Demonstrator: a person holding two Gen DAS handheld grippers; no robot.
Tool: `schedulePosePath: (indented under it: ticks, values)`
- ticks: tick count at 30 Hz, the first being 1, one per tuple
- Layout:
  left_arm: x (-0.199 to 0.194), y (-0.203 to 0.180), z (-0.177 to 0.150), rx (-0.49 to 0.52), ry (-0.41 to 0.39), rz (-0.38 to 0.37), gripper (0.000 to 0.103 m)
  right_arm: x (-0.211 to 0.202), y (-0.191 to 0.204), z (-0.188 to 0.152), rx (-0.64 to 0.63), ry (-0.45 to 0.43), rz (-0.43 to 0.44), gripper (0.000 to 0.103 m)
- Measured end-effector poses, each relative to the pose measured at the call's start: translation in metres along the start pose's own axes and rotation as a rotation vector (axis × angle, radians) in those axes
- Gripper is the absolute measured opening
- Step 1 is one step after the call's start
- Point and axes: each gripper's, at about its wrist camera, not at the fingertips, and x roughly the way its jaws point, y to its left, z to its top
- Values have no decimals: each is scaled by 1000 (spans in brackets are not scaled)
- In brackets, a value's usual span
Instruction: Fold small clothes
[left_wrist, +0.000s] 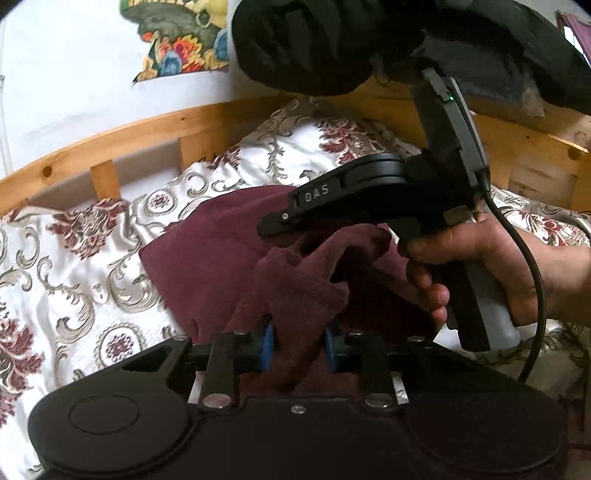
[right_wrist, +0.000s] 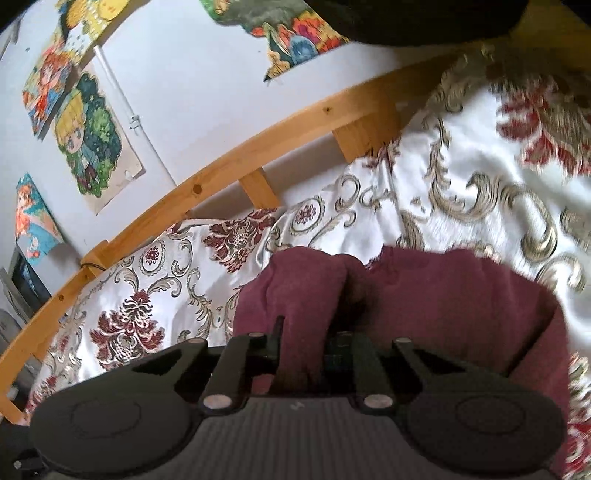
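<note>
Plain maroon fleece garment (left_wrist: 207, 273) on a white satin bedspread (left_wrist: 74, 266) patterned with beige scrolls and dark red flowers.

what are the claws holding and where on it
Both the left claw and right claw pinch bunched folds of the maroon fleece garment.

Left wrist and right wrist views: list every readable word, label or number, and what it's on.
"DAS": pale letters on the black body of the right claw, seen in the left wrist view.
Cartoon posters on the wall: pictures only, no readable text.
A small pale mark on the right claw's own housing in the right wrist view: too small to read.
Nothing else readable.
</note>
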Motion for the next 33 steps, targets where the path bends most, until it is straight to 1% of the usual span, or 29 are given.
schedulePosePath:
  ticks: [6,14,17,22,24,33]
  values:
    - [11,-17,1,13,-27,-32,27,-14,-7,3,-32,-18,-50,15]
    - [21,-38,0,15,-55,-64,27,-27,-18,7,-7,-42,-98,15]
    - [24,-41,0,2,-66,-74,27,-31,-21,8,-2,-40,-114,15]
    - [27,-47,-1,7,-77,-95,27,-38,-24,6,-8,-31,-145,15]
    - [29,-49,-2,9,-81,-107,27,-44,-28,4,9,-28,-164,15]
    - [29,-47,-4,-10,-77,-146,27,-52,-31,0,23,-17,-203,15]
